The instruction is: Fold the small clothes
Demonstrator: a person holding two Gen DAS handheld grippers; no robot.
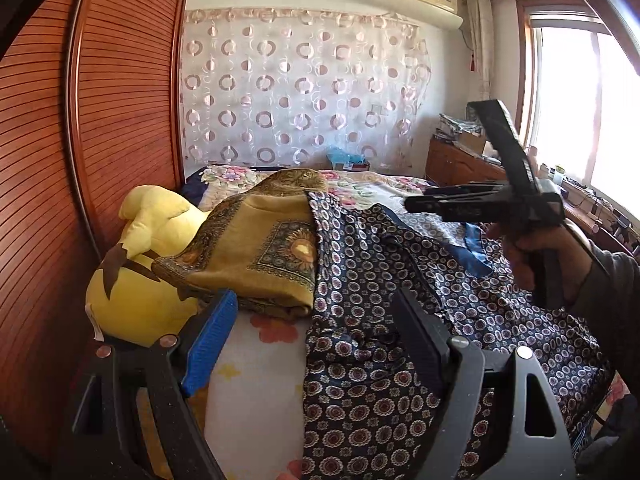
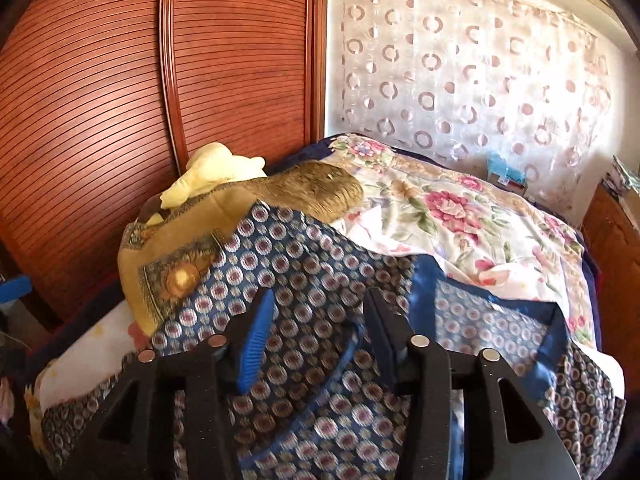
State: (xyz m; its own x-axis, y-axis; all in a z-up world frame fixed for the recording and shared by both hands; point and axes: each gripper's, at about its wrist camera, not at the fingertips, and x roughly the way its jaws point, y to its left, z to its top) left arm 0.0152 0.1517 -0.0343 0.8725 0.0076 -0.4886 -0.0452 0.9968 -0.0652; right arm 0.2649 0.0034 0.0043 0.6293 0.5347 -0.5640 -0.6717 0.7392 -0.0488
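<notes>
A navy garment (image 1: 380, 360) (image 2: 304, 264) printed with small rings and edged with a plain blue band lies rumpled on the bed. My left gripper (image 1: 314, 300) hovers over its left edge, jaws wide and empty; one finger has a blue pad (image 1: 208, 344). In the right wrist view, my right gripper (image 2: 320, 300) hangs open above the garment's middle with nothing between its fingers. The left wrist view shows that same right gripper (image 1: 416, 204) held up in a hand (image 1: 532, 256) over the garment's far side.
A folded gold patterned cloth (image 1: 260, 252) (image 2: 168, 256) lies left of the garment, against a yellow plush toy (image 1: 144, 280) (image 2: 212, 172). The bed carries a floral cover (image 2: 460, 216). A slatted wooden wardrobe (image 1: 100, 120) stands at the left, and a dresser (image 1: 460, 160) by the window.
</notes>
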